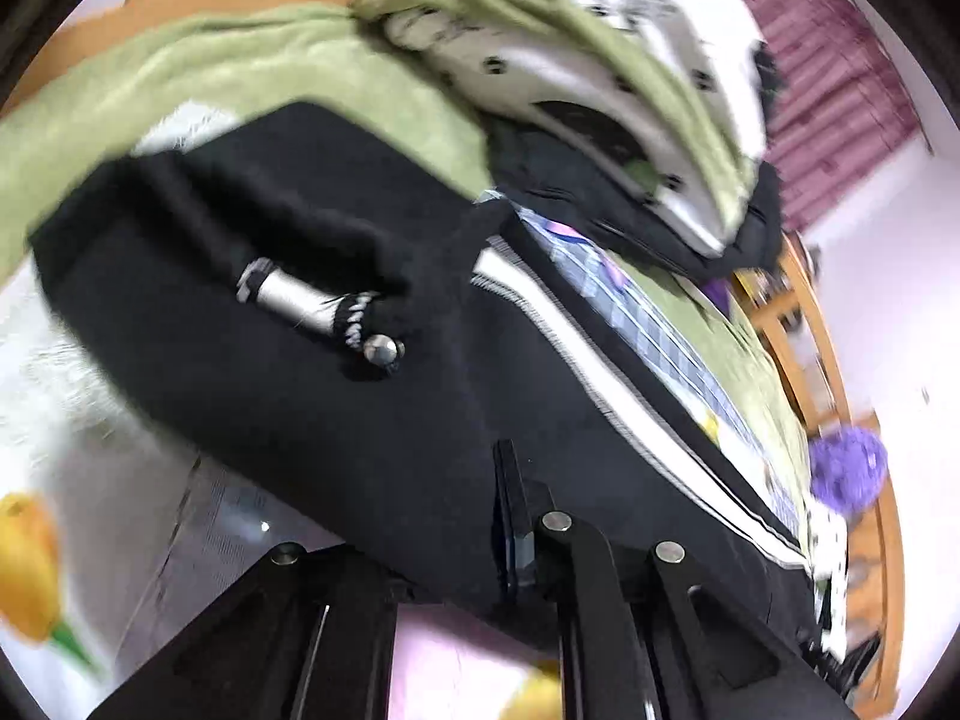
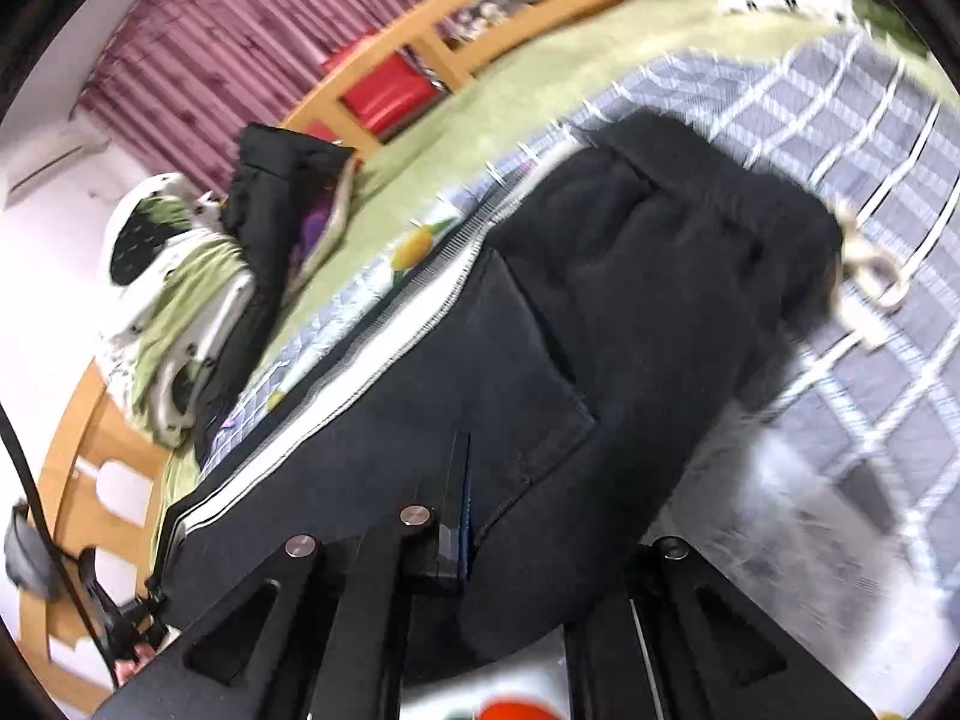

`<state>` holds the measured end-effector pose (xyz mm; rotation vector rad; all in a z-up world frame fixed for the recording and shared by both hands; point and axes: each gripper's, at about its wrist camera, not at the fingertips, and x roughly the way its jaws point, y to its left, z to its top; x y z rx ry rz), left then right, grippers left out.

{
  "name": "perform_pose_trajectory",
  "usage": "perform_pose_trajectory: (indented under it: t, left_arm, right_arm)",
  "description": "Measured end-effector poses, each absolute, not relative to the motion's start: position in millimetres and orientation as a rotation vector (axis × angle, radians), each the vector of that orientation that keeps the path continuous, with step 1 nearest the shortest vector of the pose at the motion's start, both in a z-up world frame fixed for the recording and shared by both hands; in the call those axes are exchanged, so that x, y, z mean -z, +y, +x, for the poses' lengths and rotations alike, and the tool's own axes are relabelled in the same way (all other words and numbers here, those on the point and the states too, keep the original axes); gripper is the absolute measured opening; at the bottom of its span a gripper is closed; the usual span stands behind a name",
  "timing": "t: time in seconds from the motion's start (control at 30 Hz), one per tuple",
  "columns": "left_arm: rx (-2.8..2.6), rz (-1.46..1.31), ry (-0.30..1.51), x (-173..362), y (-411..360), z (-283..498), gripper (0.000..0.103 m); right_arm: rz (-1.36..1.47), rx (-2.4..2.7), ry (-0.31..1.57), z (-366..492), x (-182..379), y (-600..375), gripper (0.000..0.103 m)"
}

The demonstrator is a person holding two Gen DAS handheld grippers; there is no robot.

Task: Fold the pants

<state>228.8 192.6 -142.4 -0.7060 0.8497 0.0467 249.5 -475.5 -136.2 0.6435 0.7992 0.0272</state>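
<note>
Black pants (image 1: 336,396) with a white side stripe (image 1: 606,372) and a silver-tipped drawstring (image 1: 300,300) lie on the bed and fill the left wrist view. My left gripper (image 1: 474,546) is shut on the pants' edge; one finger (image 1: 510,516) shows over the cloth, the other is hidden beneath. In the right wrist view the pants (image 2: 600,330) show a back pocket and the white stripe (image 2: 336,384). My right gripper (image 2: 504,516) is shut on the pants' fabric, one finger (image 2: 459,504) pressed on top. Both views are motion-blurred.
The bed has a green blanket (image 1: 180,84) and a grey-checked sheet (image 2: 840,138). A pile of white dotted and green bedding (image 1: 570,60) and a black garment (image 2: 276,180) lie beyond. A wooden bed frame (image 2: 480,18) and a purple curtain (image 2: 240,36) are behind.
</note>
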Motion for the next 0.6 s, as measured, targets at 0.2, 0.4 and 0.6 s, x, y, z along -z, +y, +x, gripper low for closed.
perform_pose_trajectory:
  t: [0.2,0.4,0.6]
  left_arm:
    - [0.031,-0.663,0.938,137,161,150,0.011]
    - [0.095,-0.629,1.027,156,139,87,0.012]
    - [0.009,-0.479,1.118,152,131,57,0.033]
  right_arm:
    - [0.542,-0.013,0.859,182,108,-500,0.007]
    - [0.505,0.043,0.911,101,117,-530,0.007]
    - [0.520,0.103,1.016,56,148,-545,0.027]
